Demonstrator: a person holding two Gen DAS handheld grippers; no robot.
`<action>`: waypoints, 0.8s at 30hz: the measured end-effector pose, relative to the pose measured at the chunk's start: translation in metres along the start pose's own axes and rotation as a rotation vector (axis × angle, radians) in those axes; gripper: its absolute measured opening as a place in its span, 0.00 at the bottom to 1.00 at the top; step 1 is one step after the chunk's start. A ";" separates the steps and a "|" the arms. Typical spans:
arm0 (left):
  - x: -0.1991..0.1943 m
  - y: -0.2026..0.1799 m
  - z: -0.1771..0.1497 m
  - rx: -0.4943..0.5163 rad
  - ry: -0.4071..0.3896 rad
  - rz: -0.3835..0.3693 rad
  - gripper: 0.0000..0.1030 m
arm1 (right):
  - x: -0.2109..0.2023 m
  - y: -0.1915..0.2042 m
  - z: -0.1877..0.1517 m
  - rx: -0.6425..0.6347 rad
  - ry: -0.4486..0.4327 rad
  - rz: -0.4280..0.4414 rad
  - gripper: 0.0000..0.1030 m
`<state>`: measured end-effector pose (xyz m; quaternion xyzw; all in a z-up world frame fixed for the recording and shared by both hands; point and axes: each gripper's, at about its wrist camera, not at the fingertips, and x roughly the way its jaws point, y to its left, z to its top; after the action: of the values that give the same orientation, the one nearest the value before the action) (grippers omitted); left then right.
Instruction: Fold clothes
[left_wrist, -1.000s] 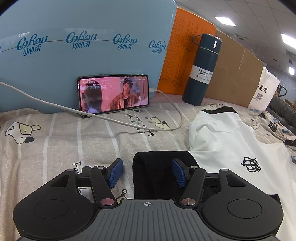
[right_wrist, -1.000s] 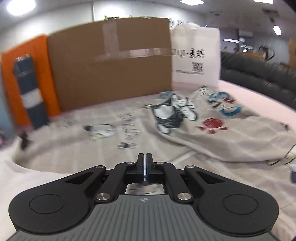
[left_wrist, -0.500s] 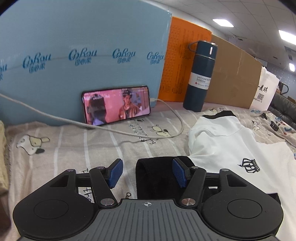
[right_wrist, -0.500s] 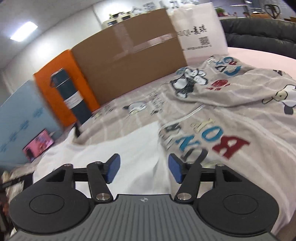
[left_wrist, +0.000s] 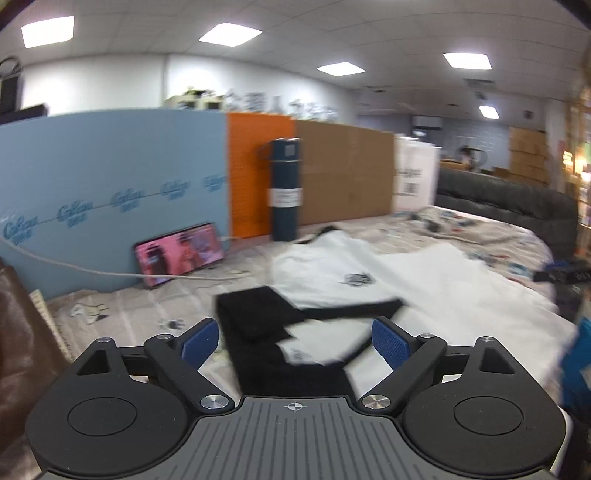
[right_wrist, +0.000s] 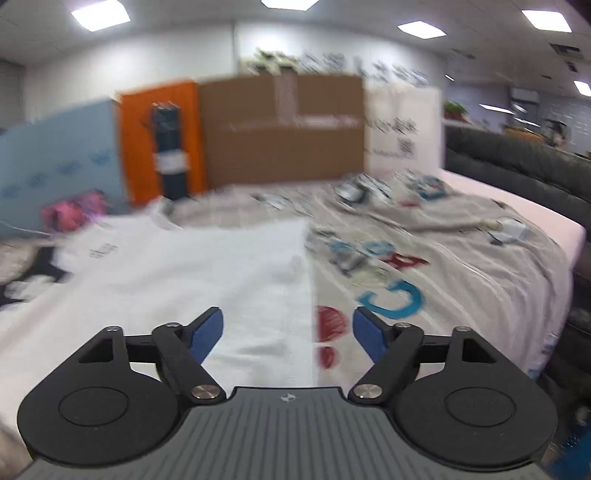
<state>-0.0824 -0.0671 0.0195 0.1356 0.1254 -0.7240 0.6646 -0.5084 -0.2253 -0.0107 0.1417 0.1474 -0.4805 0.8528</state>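
A white T-shirt (left_wrist: 424, 273) with black trim lies spread on the printed bed cover; its black sleeve (left_wrist: 258, 317) stretches toward the camera. My left gripper (left_wrist: 295, 339) hovers above that sleeve, jaws opening wide, pads clear of the cloth. In the right wrist view the same white T-shirt (right_wrist: 177, 280) fills the left half, its hem edge running down the middle. My right gripper (right_wrist: 288, 330) hangs over that hem, jaws opening, nothing pressed between the pads. Both views are blurred by motion.
A phone (left_wrist: 179, 254) with its cable leans on a blue board (left_wrist: 110, 199). A dark flask (left_wrist: 285, 188) stands before orange and cardboard panels (left_wrist: 343, 173). A white bag (left_wrist: 413, 177) and a dark sofa (left_wrist: 509, 206) border the bed. A brown object (left_wrist: 18, 332) sits at far left.
Both grippers pulled back from the shirt, so more of the bed shows. The left jaws widened off the black sleeve. The right jaws went from shut to wide.
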 end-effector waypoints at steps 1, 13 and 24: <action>-0.008 -0.008 -0.003 0.006 -0.008 -0.039 0.91 | -0.009 0.009 -0.002 -0.021 -0.018 0.088 0.83; -0.040 -0.052 -0.031 -0.077 -0.039 -0.261 0.91 | -0.033 0.141 -0.025 -0.442 0.135 0.839 0.86; -0.017 -0.107 -0.053 0.171 0.127 -0.317 0.90 | -0.012 0.133 -0.028 -0.322 0.059 0.735 0.43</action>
<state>-0.1858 -0.0232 -0.0242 0.2158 0.1249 -0.8176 0.5191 -0.4029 -0.1390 -0.0183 0.0632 0.1849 -0.1098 0.9746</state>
